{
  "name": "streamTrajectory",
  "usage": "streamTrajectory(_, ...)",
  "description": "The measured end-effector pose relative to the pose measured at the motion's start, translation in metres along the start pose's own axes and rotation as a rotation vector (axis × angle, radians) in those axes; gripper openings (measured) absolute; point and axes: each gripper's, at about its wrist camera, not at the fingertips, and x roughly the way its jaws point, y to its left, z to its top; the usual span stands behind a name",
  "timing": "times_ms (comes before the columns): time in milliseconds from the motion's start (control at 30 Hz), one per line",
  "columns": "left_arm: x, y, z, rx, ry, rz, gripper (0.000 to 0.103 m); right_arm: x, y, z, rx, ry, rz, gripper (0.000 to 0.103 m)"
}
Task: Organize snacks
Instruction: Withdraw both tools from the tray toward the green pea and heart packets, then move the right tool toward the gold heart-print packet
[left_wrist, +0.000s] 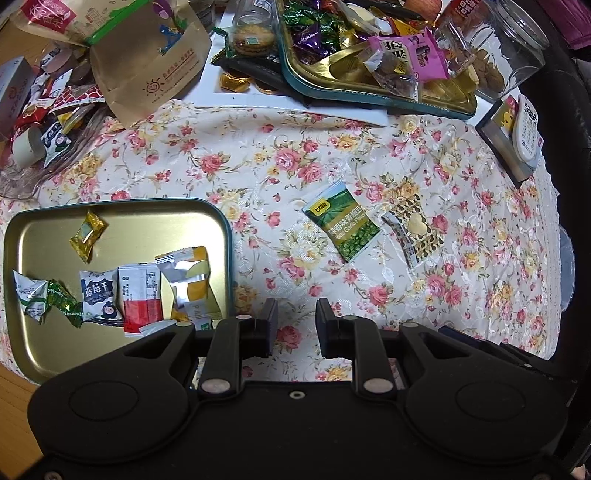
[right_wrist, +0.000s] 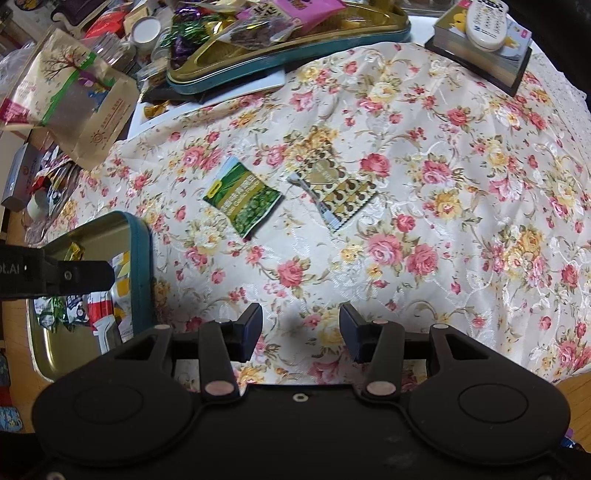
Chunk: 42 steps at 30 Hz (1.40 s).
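Note:
A green pea packet (left_wrist: 340, 222) (right_wrist: 243, 197) and a gold heart-patterned packet (left_wrist: 413, 226) (right_wrist: 334, 188) lie side by side on the floral tablecloth. A gold tin lid (left_wrist: 122, 221) (right_wrist: 142, 236) at the left holds several wrapped snacks, among them a yellow candy (left_wrist: 88, 236) and a blue-and-white packet (left_wrist: 99, 295). My left gripper (left_wrist: 295, 326) is open and empty, just right of the lid. My right gripper (right_wrist: 301, 334) is open and empty, hovering near the cloth's front, well short of both packets.
A second gold tin (left_wrist: 332, 74) (right_wrist: 280, 55) full of candies sits at the back. A brown paper bag (left_wrist: 147, 62) (right_wrist: 92, 107) and loose wrappers crowd the back left. A book with a remote control on it (left_wrist: 517, 136) (right_wrist: 484, 44) lies at the back right. Glass jars (left_wrist: 517, 40) stand behind.

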Motion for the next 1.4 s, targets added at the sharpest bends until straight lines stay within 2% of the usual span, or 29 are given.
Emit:
streamTrajectory(467,-0.01,-0.005,0.018,-0.085,-0.08,-0.075,0.03,0.0,-0.041,0.011,0.163,-0.036,-0.034,0.049)
streamTrajectory(633,-0.007,-0.019,0.019,-0.047,-0.097,-0.019,0.03,0.002,-0.049,0.015,0.189,-0.048,-0.053,0.049)
streamTrajectory(967,0.0,-0.027,0.017,-0.025,-0.085,0.043,0.03,0.007,-0.046,0.019,0.176,-0.092,-0.097,0.049)
streamTrajectory(1167,0.0,-0.026,0.017,-0.031,-0.089,0.061,0.03,0.009,-0.041,0.022,0.163,-0.105,-0.105,0.049)
streamTrajectory(1400,-0.001,-0.024,0.019,-0.028,-0.075,0.042,0.03,0.008,-0.031,0.03,0.116,-0.163,-0.089,0.049)
